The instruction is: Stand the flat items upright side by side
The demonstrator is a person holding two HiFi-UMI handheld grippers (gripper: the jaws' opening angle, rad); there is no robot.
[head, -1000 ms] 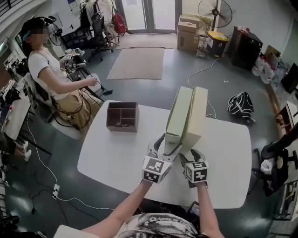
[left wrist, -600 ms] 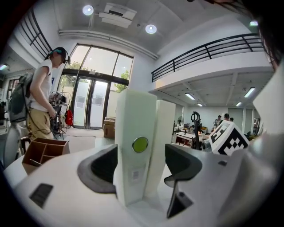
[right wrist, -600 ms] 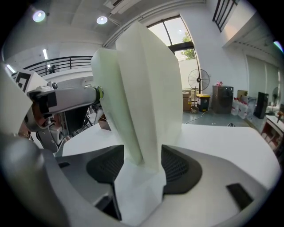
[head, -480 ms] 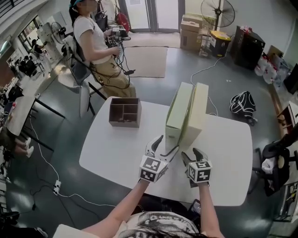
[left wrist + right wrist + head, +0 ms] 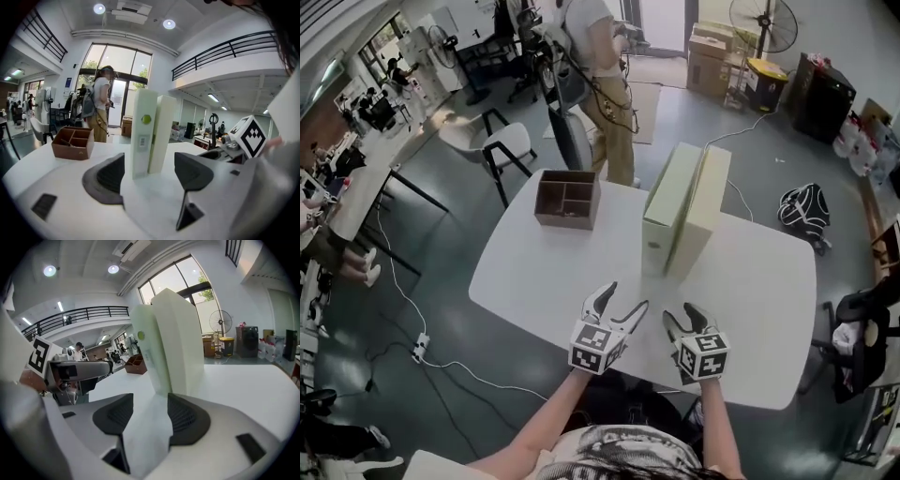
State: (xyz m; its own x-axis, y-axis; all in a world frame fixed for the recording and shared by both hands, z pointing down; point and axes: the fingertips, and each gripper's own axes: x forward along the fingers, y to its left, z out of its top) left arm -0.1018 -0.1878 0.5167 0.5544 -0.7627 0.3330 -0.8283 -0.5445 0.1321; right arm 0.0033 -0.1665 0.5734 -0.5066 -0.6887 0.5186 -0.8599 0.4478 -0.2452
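Near me, both tongs are empty: left gripper (image 5: 626, 298) gapes wide, right gripper (image 5: 680, 314) is apart too, its jaws just been closing on nothing. At 12 o'clock the box files (image 5: 670, 202) stand upright, touching, on the table (image 5: 534, 281). I'd retreat straight toward 6, no sideways swipes.

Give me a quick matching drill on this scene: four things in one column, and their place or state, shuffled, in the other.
Things:
1. pale green boxes
2. brown divided tray
3. left gripper
4. black bag

Places or states:
A. on the floor, right of the table
B. jaws apart, holding nothing
C. upright, side by side, mid-table
D. on the table's far left part

Pairs: 1-C, 2-D, 3-B, 4-A.
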